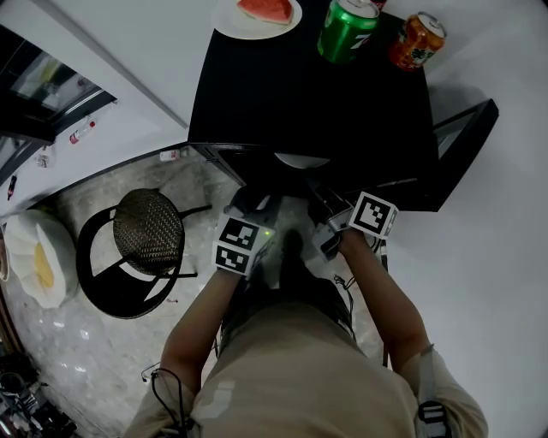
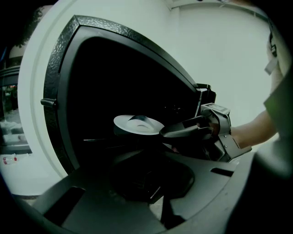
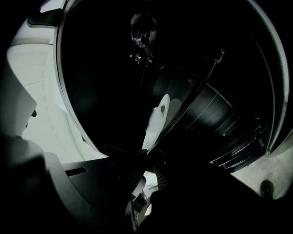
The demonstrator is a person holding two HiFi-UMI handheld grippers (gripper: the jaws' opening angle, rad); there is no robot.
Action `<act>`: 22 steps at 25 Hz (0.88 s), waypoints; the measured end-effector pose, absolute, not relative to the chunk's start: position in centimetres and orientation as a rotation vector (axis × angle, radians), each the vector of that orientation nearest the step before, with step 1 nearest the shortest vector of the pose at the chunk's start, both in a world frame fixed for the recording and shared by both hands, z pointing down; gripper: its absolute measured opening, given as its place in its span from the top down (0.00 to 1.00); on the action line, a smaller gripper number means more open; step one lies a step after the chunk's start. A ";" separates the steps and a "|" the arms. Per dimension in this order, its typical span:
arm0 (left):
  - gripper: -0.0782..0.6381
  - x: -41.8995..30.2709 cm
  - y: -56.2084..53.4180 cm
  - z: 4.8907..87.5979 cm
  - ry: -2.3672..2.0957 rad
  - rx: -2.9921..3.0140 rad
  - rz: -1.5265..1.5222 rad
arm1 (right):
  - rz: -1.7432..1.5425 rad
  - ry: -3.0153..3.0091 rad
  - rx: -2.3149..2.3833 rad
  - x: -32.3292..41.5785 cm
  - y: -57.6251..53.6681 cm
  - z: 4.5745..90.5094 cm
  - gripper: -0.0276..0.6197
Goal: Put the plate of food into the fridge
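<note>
Beige-clad shoulders and two bare forearms fill the foreground of the head view, each hand carrying a grey gripper topped by a cube with black-and-white square markers (image 1: 238, 244); these markers are the only print sharp enough to make out. Both grippers point into the open front of the small black fridge (image 1: 282, 85), whose black door (image 1: 462, 137) hangs open on its right side. Inside the fridge's dark compartment sits the round white plate of food (image 2: 128, 124), level, with a greyish lump on it that cannot be identified; whether it rests on the shelf below is unclear. The right gripper (image 3: 147, 167) has its ribbed jaws clamped on the plate's near rim. The left gripper (image 2: 147, 179) hangs just outside the fridge opening, its dark jaws together with nothing between them. On the fridge's flat top stand a second white plate (image 1: 235, 21) with a red watermelon slice (image 1: 267, 8), a green drink can (image 1: 347, 30) and an orange drink can (image 1: 417, 40); their labels are too small to read. Left of the fridge, a round dark wicker stool with a black frame (image 1: 147, 229) stands on the pale marbled floor (image 1: 86, 325).
</note>
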State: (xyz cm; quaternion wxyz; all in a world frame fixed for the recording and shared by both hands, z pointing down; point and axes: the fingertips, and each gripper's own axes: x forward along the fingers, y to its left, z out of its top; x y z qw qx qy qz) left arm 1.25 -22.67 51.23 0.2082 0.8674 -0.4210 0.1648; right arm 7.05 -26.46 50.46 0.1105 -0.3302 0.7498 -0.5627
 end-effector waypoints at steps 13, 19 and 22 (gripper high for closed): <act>0.88 0.5 -22.6 51.0 -1.168 2.441 0.451 | -1.620 2.193 -1.016 6.8 -27.3 50.6 0.89; 0.88 0.3 -22.7 50.9 -1.169 2.447 0.447 | -1.617 2.198 -1.021 6.6 -27.5 50.6 0.89; 0.88 0.2 -22.7 50.7 -1.167 2.445 0.441 | -1.616 2.198 -1.025 6.5 -27.6 50.6 0.89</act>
